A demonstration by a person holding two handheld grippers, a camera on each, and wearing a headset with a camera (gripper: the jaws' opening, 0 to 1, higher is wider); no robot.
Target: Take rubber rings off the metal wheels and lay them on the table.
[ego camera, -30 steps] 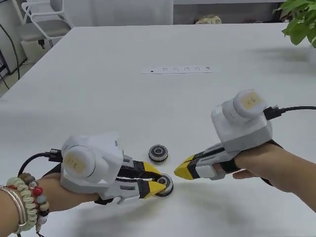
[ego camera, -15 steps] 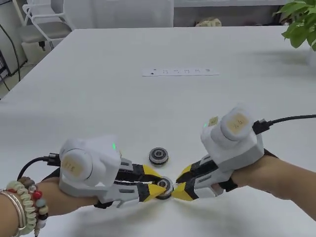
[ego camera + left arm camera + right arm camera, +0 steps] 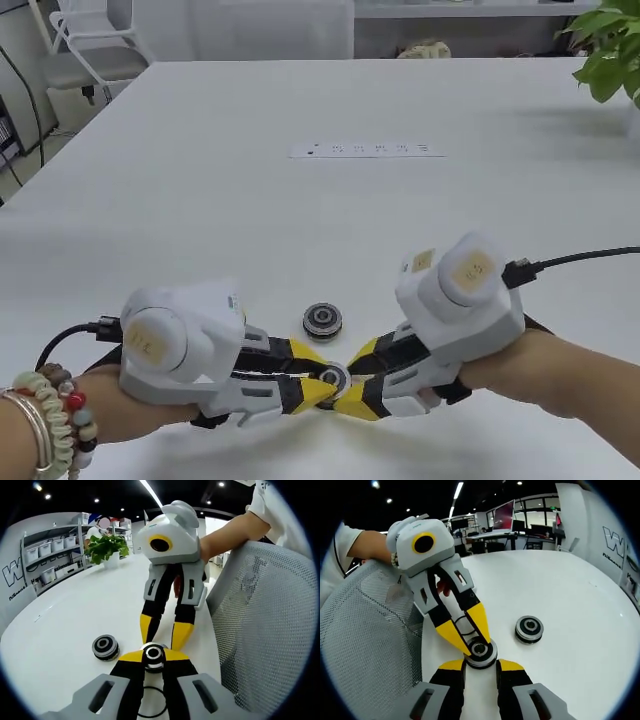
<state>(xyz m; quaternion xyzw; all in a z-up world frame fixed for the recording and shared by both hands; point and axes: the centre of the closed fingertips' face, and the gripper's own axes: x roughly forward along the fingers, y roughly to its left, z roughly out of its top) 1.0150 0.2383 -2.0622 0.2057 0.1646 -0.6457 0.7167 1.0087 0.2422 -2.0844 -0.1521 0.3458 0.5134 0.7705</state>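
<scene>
- The left gripper (image 3: 153, 659) is closed onto a small round metal wheel with a black rubber ring on its rim (image 3: 153, 656). A yellow tip is pressed against each side of it.
- The pinched wheel is held low over the white table (image 3: 300, 220), near its front edge, directly between the two grippers.
- The right gripper (image 3: 480, 666) is pointed at the left one, tip to tip. Its jaws are spread to about the wheel's width.
- In the left gripper view, the right gripper's yellow tips are seen straddling the far edge of the wheel, touching or almost touching it. Whether they are clamped on it cannot be told.
- A second metal wheel with a black rubber rim (image 3: 322, 320) is lying flat on the table just beyond the gripper tips, apart from both.
- A thin black rubber loop (image 3: 166, 702) is seen beneath the left gripper's jaws. Whether it is resting on the table cannot be told.
- A white power strip (image 3: 365, 150) is lying further back on the table, well apart from the wheels.
</scene>
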